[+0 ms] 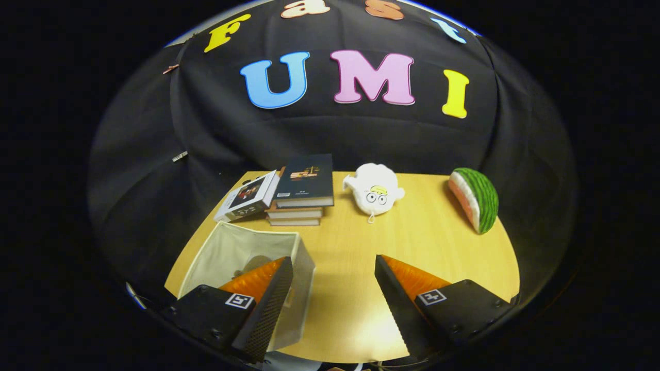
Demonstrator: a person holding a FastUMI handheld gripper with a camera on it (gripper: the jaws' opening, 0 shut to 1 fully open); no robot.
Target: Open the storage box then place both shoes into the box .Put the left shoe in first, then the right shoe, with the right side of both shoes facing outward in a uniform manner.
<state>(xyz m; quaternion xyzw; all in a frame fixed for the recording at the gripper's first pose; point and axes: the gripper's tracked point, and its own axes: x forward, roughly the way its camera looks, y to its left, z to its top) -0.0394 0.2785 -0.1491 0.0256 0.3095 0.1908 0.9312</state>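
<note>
A pale fabric storage box [242,247] stands open-topped on the wooden table [412,242], under and just beyond my left finger. Something dark lies low inside it, mostly hidden by that finger; I cannot tell what it is. My gripper [334,265] hovers above the table with its fingers spread wide and nothing between them. The left finger [263,304] overlaps the box's right wall; the right finger [399,299] is over bare tabletop.
A stack of books [301,198] with a boxed item [247,197] leaning on it sits beyond the box. A white plush toy [375,190] lies at the table's far middle. A watermelon-slice toy [475,198] stands far right.
</note>
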